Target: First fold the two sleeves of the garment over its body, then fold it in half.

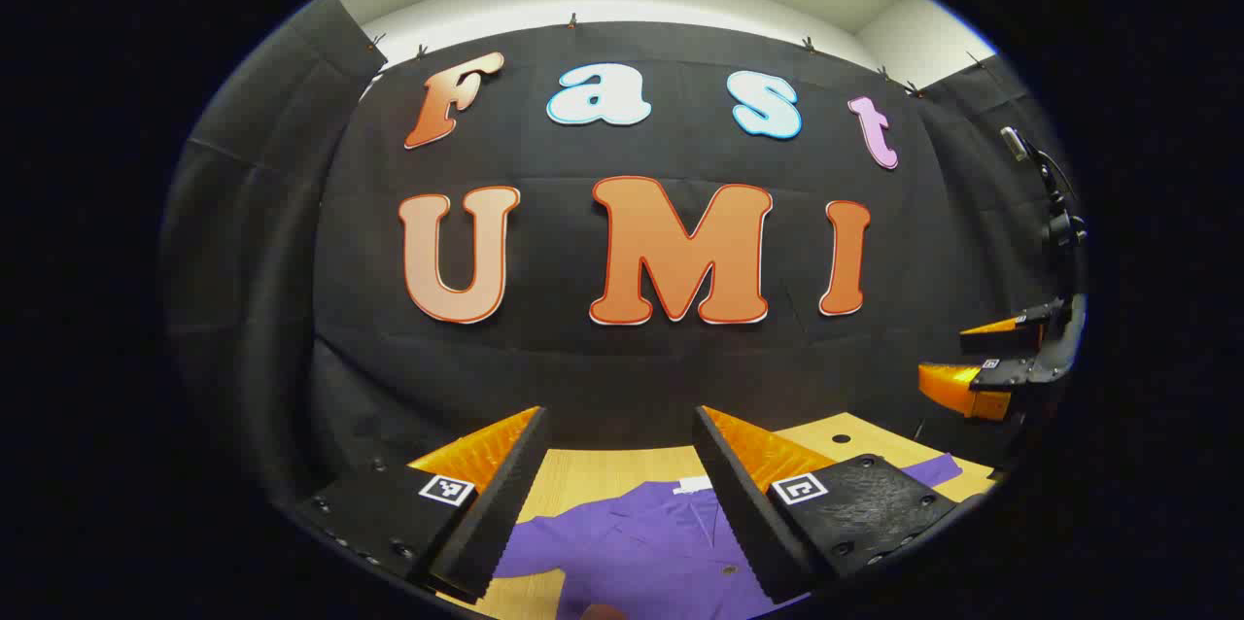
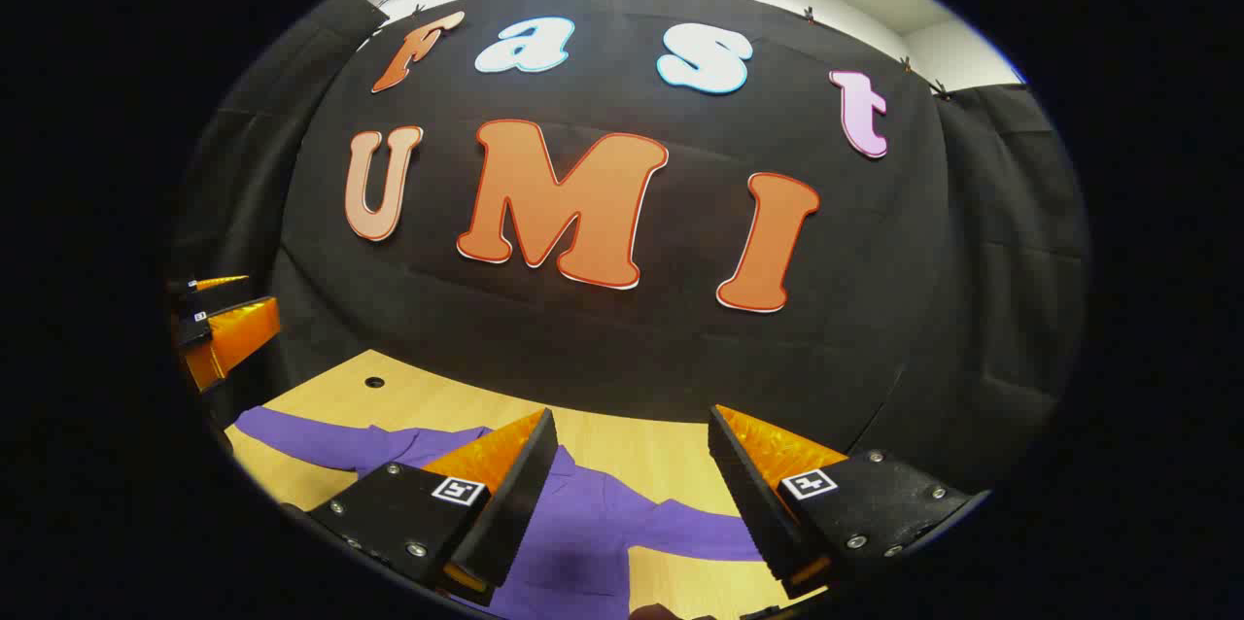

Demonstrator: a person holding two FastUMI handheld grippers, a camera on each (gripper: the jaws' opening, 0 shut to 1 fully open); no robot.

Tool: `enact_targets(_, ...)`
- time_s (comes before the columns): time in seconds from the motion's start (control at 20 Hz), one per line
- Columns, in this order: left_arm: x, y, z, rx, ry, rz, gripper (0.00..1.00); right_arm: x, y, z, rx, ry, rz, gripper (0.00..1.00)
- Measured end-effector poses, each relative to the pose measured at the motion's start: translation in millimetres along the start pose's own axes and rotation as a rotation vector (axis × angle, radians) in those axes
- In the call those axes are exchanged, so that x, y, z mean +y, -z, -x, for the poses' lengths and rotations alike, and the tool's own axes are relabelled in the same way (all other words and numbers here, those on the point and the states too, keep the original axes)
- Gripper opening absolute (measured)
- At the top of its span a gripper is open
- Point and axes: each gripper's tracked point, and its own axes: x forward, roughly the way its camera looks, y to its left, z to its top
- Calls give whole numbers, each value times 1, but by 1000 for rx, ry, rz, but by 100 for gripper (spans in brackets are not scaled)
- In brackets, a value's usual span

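Wooden tabletop point(image 2: 641, 450), pale and smooth, lies nearest under both tools, and on it the purple garment point(image 1: 641, 552) is spread flat. In the left gripper view the left gripper point(image 1: 617, 494) hangs above the collar area, its fingers set apart with nothing between them; a small button and the open neckline show below. In the right gripper view the right gripper point(image 2: 632, 494) also stands parted and empty, raised over the garment's body, with one sleeve point(image 2: 321, 440) stretched out across the table to that view's left and another sleeve point(image 2: 695, 537) running out to its right. Neither sleeve lies over the body, so my judgement is that the folding has not started: both sleeve folds and the halving are left to do. A little farther off, a small round hole point(image 2: 375, 381) sits in the tabletop near its back edge. Beyond that hangs the black cloth wall point(image 1: 622, 367), creased and clipped along its top, with a light ceiling above.
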Motion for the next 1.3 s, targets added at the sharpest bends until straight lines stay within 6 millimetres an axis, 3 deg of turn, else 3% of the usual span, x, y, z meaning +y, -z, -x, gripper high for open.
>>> enact_targets(0.1, -4, -24, -16, -37, 8, -10, 95, 5, -8, -2, -13, -35, -12, 95)
enact_targets(0.2, -5, -41, -18, -74, 5, -22, 95, -2, -12, -6, -47, -20, -3, 95)
enact_targets(0.35, -11, -29, -17, -74, 11, -29, 95, 3, -3, -10, -13, -43, -19, 95)
enact_targets(0.45, -16, -19, -16, -59, 19, -23, 96, -4, -2, -11, -16, -32, -29, 95)
enact_targets(0.85, -14, -14, -9, -70, -8, -38, 95, -2, 10, -6, -1, -45, -41, 95)
enact_targets(1.05, -15, -14, -3, -83, -16, -63, 95, -10, 12, -7, -20, -28, -34, 95)
enact_targets(1.3, -7, -8, 7, -77, -47, -79, 95, -32, 32, -7, 16, 5, -47, 95)
